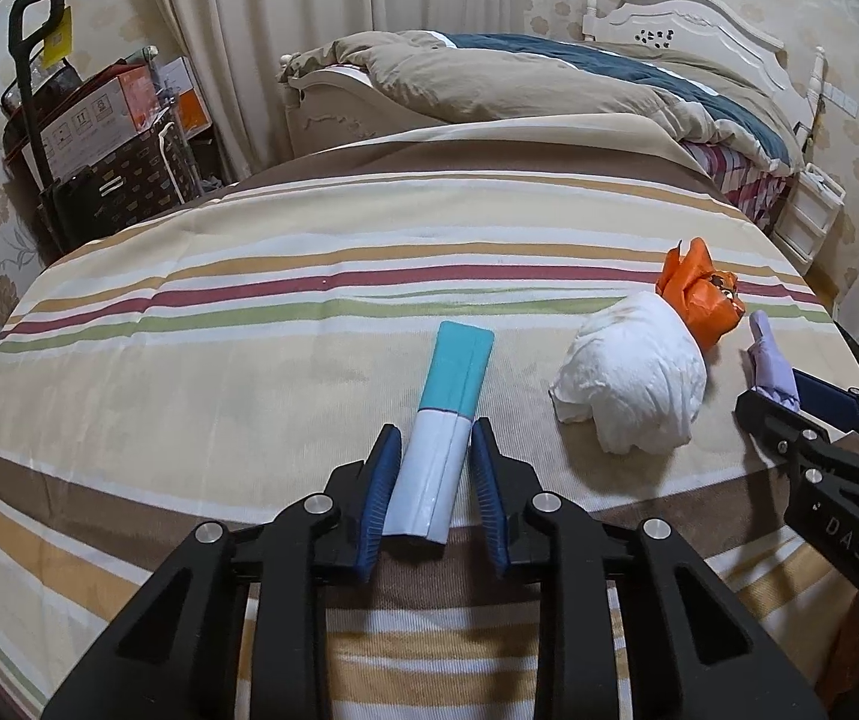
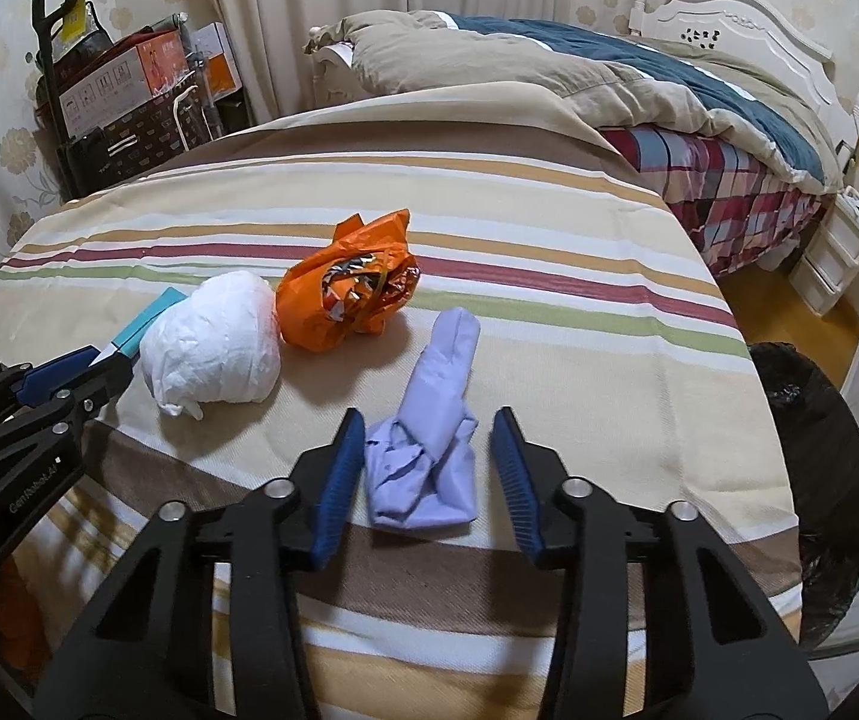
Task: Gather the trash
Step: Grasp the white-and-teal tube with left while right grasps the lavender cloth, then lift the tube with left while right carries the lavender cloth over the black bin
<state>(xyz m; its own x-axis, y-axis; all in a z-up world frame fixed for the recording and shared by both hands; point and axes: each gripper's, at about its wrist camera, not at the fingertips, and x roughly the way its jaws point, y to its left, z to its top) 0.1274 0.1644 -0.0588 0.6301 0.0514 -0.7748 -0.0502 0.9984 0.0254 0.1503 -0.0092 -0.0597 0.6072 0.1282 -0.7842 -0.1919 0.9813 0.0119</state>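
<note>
Straddling the flat teal-and-white packet (image 1: 446, 433), your left hand-held gripper (image 1: 434, 441) has its blue-padded fingers (image 1: 383, 468) spread on either side of the packet's white end; whether the pads touch it you cannot tell, though narrow gaps seem to show on both sides. The packet lies lengthwise on the striped cloth-covered surface (image 1: 189, 360), its teal end pointing away from you.

Your right hand-held gripper (image 2: 429, 450) is released too, its fingers (image 2: 339, 480) set wide around the crumpled pale lilac wrapper (image 2: 429, 438), clear space showing beside the right pad while the left pad sits just beside the wrapper's folded end. The wrapper rests on the cloth near the front edge.

Between the two grippers lies a crumpled white paper wad (image 2: 213, 354), and touching its far side is a crushed orange foil snack bag (image 2: 348, 294) with its shiny inside showing. From the left wrist view the same wad (image 1: 633, 372) and orange bag (image 1: 699, 294) sit to the right of the packet, with the lilac wrapper (image 1: 768, 360) beyond them at the right gripper's tip.

A bin lined with a black plastic bag (image 2: 813, 468) stands on the floor off the right edge of the surface. Behind it all is a bed with a tan and dark teal quilt (image 2: 579, 72).
</note>
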